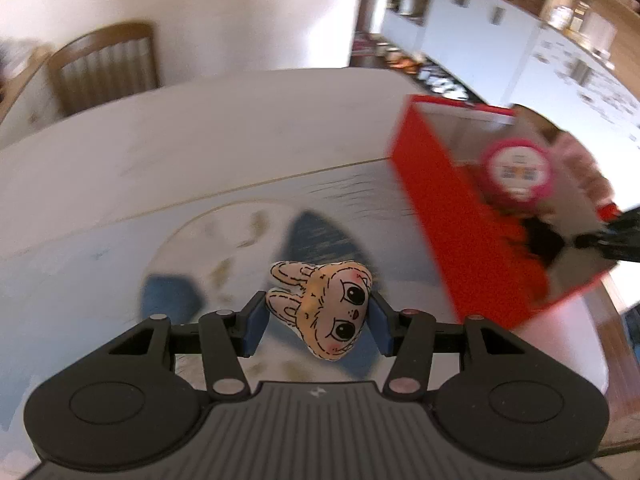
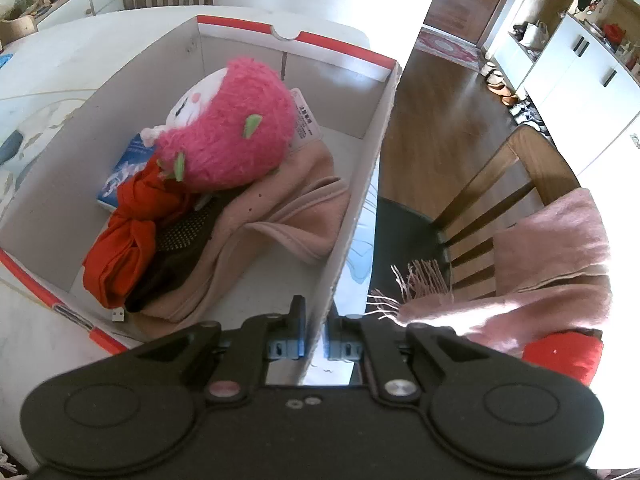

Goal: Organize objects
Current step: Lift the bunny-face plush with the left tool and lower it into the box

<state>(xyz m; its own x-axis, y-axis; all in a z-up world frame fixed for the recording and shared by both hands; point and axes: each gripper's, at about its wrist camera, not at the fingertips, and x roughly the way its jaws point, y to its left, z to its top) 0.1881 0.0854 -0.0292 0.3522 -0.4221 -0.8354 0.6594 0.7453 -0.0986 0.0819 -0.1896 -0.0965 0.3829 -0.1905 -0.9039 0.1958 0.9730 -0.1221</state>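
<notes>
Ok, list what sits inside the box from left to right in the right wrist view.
Blue packet → red cloth → pink plush toy → beige blanket, with the right gripper clamped on the box wall.

Motion blur smears the red cardboard box (image 1: 452, 216) at three o'clock; its contents are indistinct. A pink fringed scarf (image 2: 560, 264) is cut off at three o'clock.
</notes>
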